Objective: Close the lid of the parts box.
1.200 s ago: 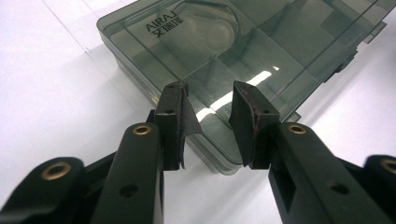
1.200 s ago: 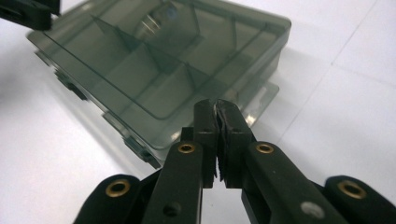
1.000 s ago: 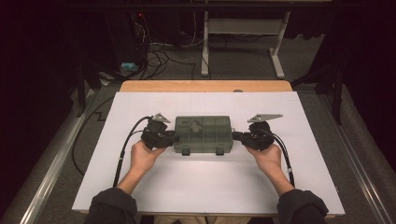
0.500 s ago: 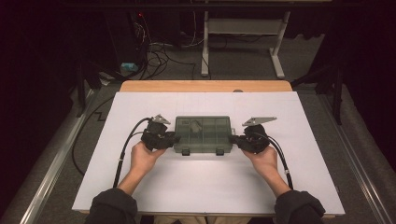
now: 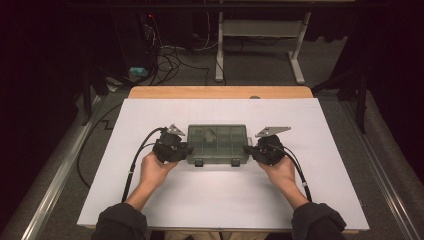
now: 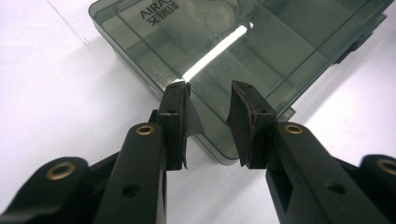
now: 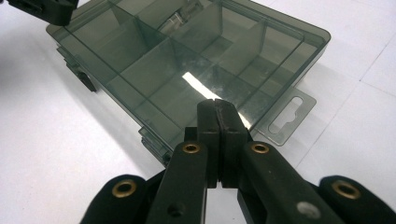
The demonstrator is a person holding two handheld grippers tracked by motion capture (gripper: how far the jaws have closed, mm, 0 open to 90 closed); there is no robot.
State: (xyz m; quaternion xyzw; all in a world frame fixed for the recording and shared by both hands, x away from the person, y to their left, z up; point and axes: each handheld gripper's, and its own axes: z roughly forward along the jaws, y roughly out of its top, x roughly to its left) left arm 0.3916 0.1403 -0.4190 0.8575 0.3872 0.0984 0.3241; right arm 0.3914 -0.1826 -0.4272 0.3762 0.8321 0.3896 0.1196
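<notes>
Grippers flanked a smoky compartment box [image 5: 218, 144] on the white table [image 5: 210, 200].
Left gripper [image 6: 210, 100] jaws were apart and had just been closing, the box's corner between them; right gripper [image 7: 218, 108] jaws together at its edge.

A white sheet [image 5: 220, 200] covers the wooden table [image 5: 220, 92], whose bare far edge shows beyond it. Behind the table, grey carpet [image 5: 260, 70] holds a white desk frame [image 5: 257, 30] and tangled cables [image 5: 167, 57]. Darkness surrounds the table.
</notes>
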